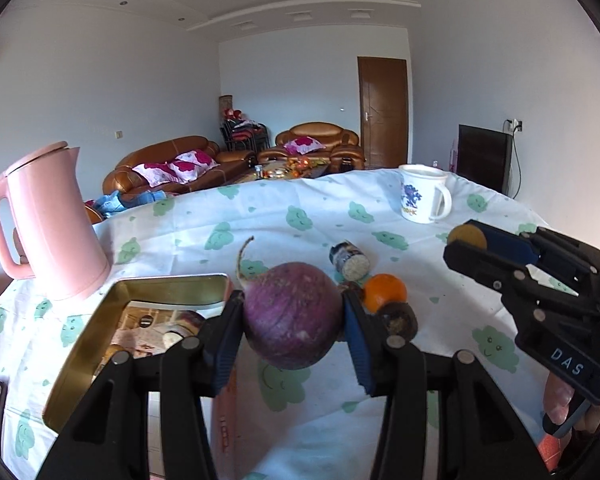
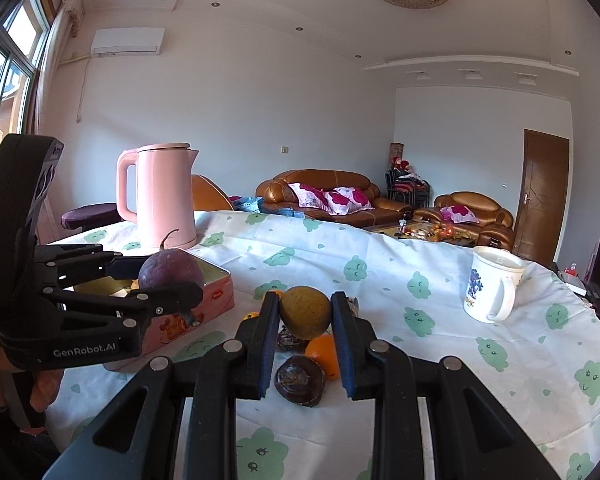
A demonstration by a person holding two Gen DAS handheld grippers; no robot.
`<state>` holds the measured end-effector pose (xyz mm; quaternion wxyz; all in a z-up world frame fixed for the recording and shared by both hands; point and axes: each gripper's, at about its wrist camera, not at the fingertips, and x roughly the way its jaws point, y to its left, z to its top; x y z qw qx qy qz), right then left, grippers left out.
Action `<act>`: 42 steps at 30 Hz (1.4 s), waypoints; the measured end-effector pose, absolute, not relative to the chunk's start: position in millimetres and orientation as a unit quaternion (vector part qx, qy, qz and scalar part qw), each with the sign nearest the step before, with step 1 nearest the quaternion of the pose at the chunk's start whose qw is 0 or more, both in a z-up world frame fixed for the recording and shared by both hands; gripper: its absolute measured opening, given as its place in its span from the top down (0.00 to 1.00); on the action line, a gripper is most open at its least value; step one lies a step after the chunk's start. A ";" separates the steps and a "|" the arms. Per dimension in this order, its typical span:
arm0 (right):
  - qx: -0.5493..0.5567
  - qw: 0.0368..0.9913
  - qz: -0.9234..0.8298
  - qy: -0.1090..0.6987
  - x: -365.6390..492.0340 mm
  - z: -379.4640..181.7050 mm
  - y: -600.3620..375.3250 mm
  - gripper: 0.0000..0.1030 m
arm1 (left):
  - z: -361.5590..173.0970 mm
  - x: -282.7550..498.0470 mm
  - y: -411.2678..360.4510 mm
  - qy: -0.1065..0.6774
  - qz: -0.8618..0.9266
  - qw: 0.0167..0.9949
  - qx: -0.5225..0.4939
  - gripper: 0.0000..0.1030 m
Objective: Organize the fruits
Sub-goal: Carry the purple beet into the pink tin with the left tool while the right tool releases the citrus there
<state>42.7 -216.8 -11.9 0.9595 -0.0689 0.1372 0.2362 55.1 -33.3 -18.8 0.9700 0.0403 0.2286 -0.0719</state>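
Between the left gripper (image 1: 294, 320) fingers, round purple fruit (image 1: 292, 316) with curled stem.

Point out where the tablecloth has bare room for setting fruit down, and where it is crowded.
Bare tablecloth lies between the pink kettle and the white mug, and in front of the mug. It is crowded around the loose orange, the dark fruit and the open tin.
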 end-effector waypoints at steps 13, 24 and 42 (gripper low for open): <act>-0.088 0.942 0.298 0.131 53.1 24.2 -165.9 0.73 | -13.5 52.6 24.2 0.221 -0.002 0.975 0.016 0.52; -0.109 0.916 0.353 0.153 69.3 24.1 -100.6 0.73 | -24.5 56.1 72.3 0.236 0.043 0.971 -0.012 0.52; -0.134 0.887 0.386 0.213 84.5 -17.9 -48.1 0.73 | -44.0 60.8 104.6 0.263 0.067 0.962 -0.029 0.52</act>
